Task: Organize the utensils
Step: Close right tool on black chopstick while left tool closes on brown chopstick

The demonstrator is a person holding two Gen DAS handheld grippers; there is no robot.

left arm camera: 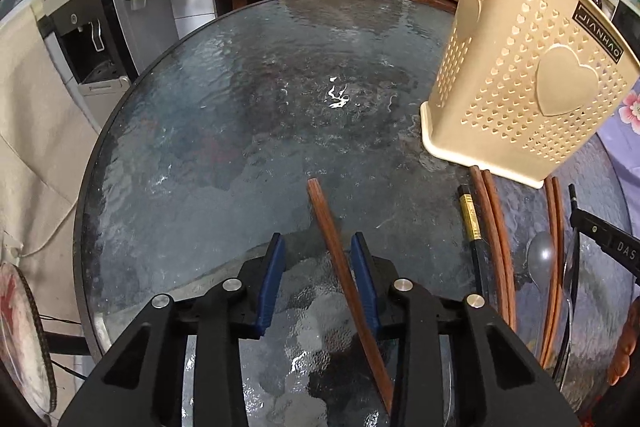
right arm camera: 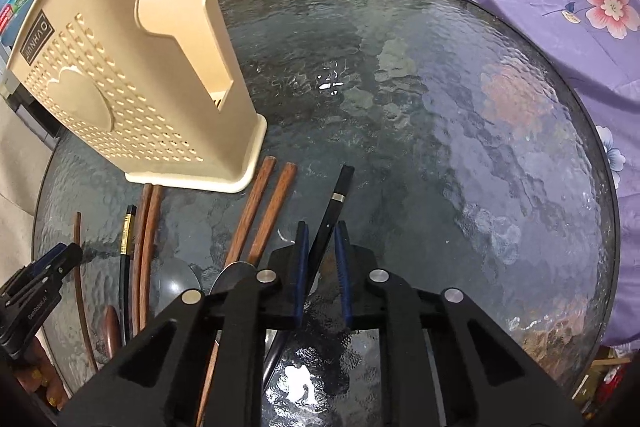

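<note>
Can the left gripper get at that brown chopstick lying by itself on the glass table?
Probably yes: the brown chopstick already lies between the left gripper's fingers, against the right-hand one, with nothing in the way.

Your holder (left arm camera: pixel 532 75) is cream-beige plastic, perforated with rows of small heart-shaped holes around one large raised heart, with a dark label near its rim. Your glass tabletop (left arm camera: pixel 248 131) reads blue-grey with a rippled, hammered texture; on it lie reddish-brown wooden chopsticks (right arm camera: pixel 256 219) and a black chopstick (right arm camera: pixel 334 211) banded in silver. The cloth (right arm camera: pixel 552 7) is lilac, printed with pink flowers.
</note>
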